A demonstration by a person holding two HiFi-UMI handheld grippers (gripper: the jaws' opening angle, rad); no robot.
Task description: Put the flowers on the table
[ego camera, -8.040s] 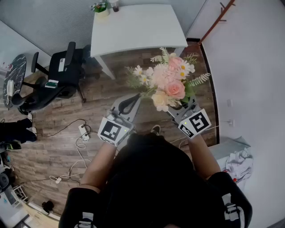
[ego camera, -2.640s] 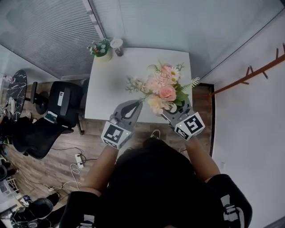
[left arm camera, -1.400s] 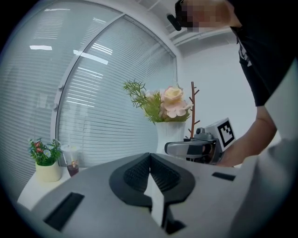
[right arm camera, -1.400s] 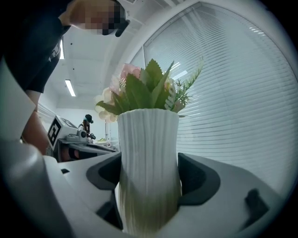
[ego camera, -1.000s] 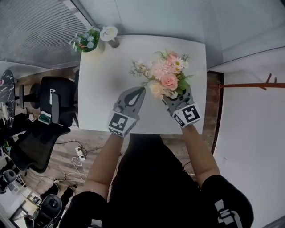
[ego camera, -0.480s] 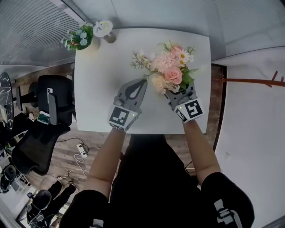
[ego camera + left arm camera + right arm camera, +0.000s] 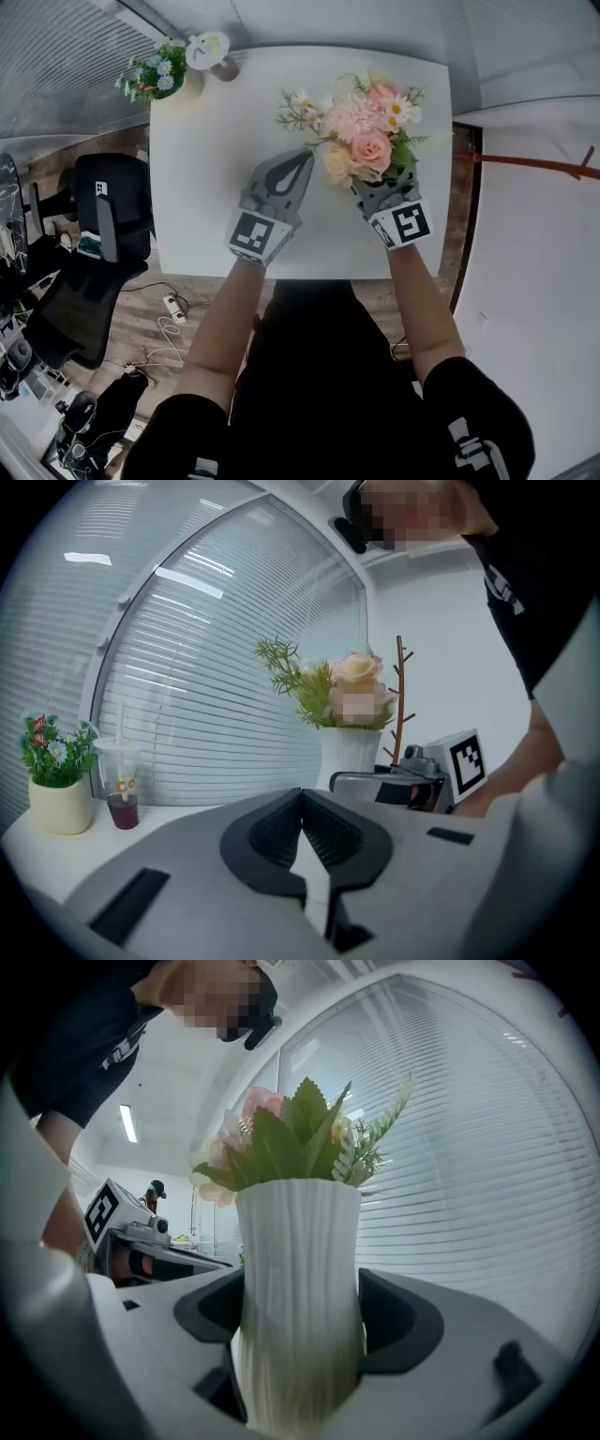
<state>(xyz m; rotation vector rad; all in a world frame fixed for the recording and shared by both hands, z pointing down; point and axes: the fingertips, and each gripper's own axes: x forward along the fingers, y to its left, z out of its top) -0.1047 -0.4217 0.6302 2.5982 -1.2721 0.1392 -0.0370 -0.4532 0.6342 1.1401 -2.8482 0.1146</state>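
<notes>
A bouquet of pink, cream and white flowers (image 7: 361, 141) stands in a ribbed white vase (image 7: 300, 1297). My right gripper (image 7: 300, 1335) is shut on the vase, its jaws pressing both sides, and holds it upright over the white table (image 7: 206, 131) at its right part. In the head view the blooms hide the vase and the right gripper (image 7: 382, 195) tips. My left gripper (image 7: 298, 161) is shut and holds nothing, just left of the flowers over the table. The left gripper view shows its jaws (image 7: 302, 799) closed, with the vase (image 7: 349, 752) beyond.
A small potted plant (image 7: 155, 77) and a plastic cup with a dark drink (image 7: 211, 52) stand at the table's far left corner. Black office chairs (image 7: 98, 202) sit left of the table. A wall with window blinds (image 7: 206, 686) runs behind it. A wooden coat rack (image 7: 544, 161) is at right.
I have walked up to the table carrying the vase; both grippers now hang over the tabletop instead of the wooden floor. Neither gripper's grip has changed.
</notes>
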